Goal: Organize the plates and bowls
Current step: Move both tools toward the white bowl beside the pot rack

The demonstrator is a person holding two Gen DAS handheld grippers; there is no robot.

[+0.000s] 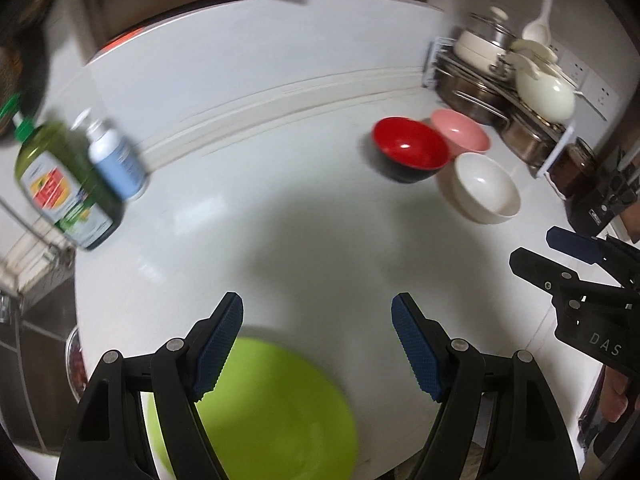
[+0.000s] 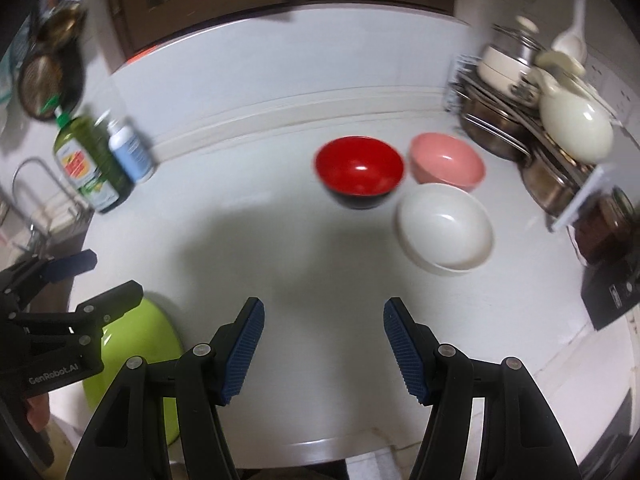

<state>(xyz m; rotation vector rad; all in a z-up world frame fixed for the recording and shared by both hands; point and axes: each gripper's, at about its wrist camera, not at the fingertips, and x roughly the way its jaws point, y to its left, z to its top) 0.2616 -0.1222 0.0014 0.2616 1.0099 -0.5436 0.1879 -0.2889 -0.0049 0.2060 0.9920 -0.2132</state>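
Left gripper (image 1: 318, 344): jaws apart, empty, above green plate (image 1: 276, 412).
Right gripper (image 2: 324, 344): jaws apart, empty.
Risk: 3 bowls touching far right; grabbing red bowl (image 2: 359, 176) may knock neighbours.

White counter (image 2: 280, 240) carries red bowl (image 2: 359, 172), pink bowl (image 2: 447, 162), white bowl (image 2: 445, 227), green plate (image 1: 276, 408)

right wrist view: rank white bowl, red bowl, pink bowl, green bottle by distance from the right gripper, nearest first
From the right gripper, open above the countertop:
1. White bowl, ahead and to the right.
2. Red bowl, ahead, about centre.
3. Pink bowl, behind the white bowl, to the right; only slightly past the red one.
4. Green bottle, far left by the wall.
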